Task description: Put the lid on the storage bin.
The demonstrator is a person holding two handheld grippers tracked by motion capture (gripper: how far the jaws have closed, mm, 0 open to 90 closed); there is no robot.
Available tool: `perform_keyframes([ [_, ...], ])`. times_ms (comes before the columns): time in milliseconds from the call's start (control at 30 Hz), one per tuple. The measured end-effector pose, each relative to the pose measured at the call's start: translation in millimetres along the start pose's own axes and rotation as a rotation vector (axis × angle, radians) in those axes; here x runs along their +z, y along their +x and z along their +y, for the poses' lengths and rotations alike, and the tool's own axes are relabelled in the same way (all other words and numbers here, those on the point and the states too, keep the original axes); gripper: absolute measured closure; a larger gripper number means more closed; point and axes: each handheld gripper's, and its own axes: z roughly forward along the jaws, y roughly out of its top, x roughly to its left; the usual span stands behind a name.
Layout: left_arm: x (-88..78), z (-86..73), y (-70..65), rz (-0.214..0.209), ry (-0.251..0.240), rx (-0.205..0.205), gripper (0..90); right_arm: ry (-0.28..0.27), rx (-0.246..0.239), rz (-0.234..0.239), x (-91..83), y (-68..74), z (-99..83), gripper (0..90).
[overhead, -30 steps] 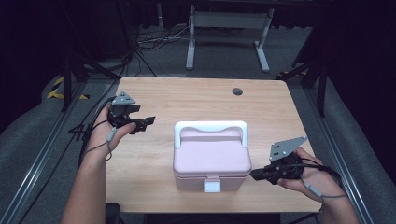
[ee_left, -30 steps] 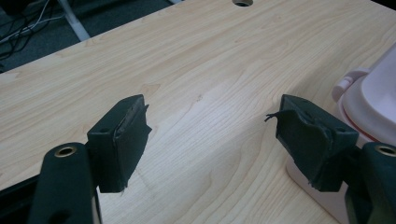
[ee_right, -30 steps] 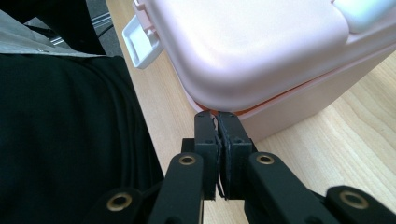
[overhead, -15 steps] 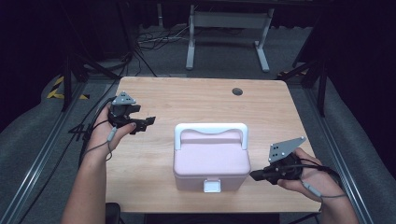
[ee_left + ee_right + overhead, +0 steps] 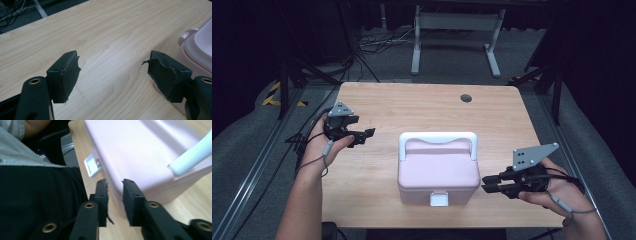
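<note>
While the pink box (image 5: 438, 172) sits lid down at the table's (image 5: 412, 107) near middle, the right gripper (image 5: 486, 184) hangs just beside its right front corner, jaws a narrow gap apart, just opening, gripping nothing. Out left, the left gripper (image 5: 368, 135) hovers wide open and empty, well apart from it.

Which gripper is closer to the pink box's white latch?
Right. The right gripper sits just beside the white latch at the pink box's front corner; the left gripper hovers well off, past its far side.
</note>
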Motion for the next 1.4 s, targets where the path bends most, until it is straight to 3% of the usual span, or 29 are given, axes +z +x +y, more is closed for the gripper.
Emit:
perform_keyframes([
  [133, -4.4, -6.9, -0.3, 0.011, 0.013, 0.005, 25.5, -0.079, 0.014, -0.022, -8.3, -3.3, 5.8, 65.1],
  [233, -7.0, -11.5, -0.8, 0.014, 0.021, 0.001, 25.5, -0.172, 0.052, -0.032, -12.9, -9.3, 9.5, 55.0],
  [267, -7.0, -11.5, -0.8, 0.014, 0.021, 0.001, 25.5, -0.172, 0.052, -0.032, -12.9, -9.3, 9.5, 55.0],
  [300, -8.7, -14.0, -0.8, 0.017, 0.025, 0.0, 25.5, -0.246, 0.098, -0.054, -15.0, -16.4, 10.7, 50.4],
  [367, -10.6, -16.2, -0.4, 0.021, 0.029, 0.001, 25.5, -0.283, 0.132, -0.066, -16.3, -22.8, 10.6, 49.2],
  [533, -13.3, -20.7, 1.7, 0.025, 0.032, -0.013, 25.5, -0.325, 0.164, -0.154, -18.6, -39.3, 8.1, 45.6],
  [567, -13.3, -20.7, 1.7, 0.025, 0.032, -0.013, 25.5, -0.325, 0.164, -0.154, -18.6, -39.3, 8.1, 45.6],
  [600, -13.4, -21.6, 2.8, 0.027, 0.032, -0.015, 25.5, -0.333, 0.178, -0.194, -19.2, -46.1, 5.9, 43.0],
  [667, -13.3, -23.3, 4.5, 0.032, 0.029, -0.023, 25.5, -0.335, 0.193, -0.237, -20.4, -51.6, 3.9, 41.8],
  [700, -13.3, -23.3, 4.5, 0.032, 0.029, -0.023, 25.5, -0.335, 0.193, -0.237, -20.4, -51.6, 3.9, 41.8],
  [867, -10.9, -25.5, 8.5, 0.064, 0.053, -0.027, 25.6, -0.333, 0.221, -0.41, -27.2, -71.3, -8.4, 37.5],
  [967, -8.5, -27.2, 11.0, 0.063, 0.055, -0.04, 25.6, -0.287, 0.2, -0.489, -30.6, -82.7, -16.7, 34.8],
  [1000, -7.5, -27.7, 11.8, 0.061, 0.057, -0.041, 25.6, -0.269, 0.2, -0.502, -31.0, -85.8, -19.1, 34.2],
  [1100, -6.2, -28.5, 13.2, 0.062, 0.06, -0.046, 25.6, -0.188, 0.325, -0.524, -31.2, -93.8, -26.4, 28.9],
  [1200, -4.3, -29.4, 15.1, 0.064, 0.063, -0.053, 25.6, -0.176, 0.328, -0.573, -29.6, -102.0, -32.4, 24.7],
  [1300, -2.9, -30.0, 16.3, 0.066, 0.064, -0.058, 25.6, -0.164, 0.369, -0.597, -27.4, -111.3, -40.3, 21.6],
  [1400, 0.9, -31.9, 19.4, 0.07, 0.072, -0.067, 25.6, -0.136, 0.369, -0.609, -24.3, -119.8, -47.8, 20.9],
])
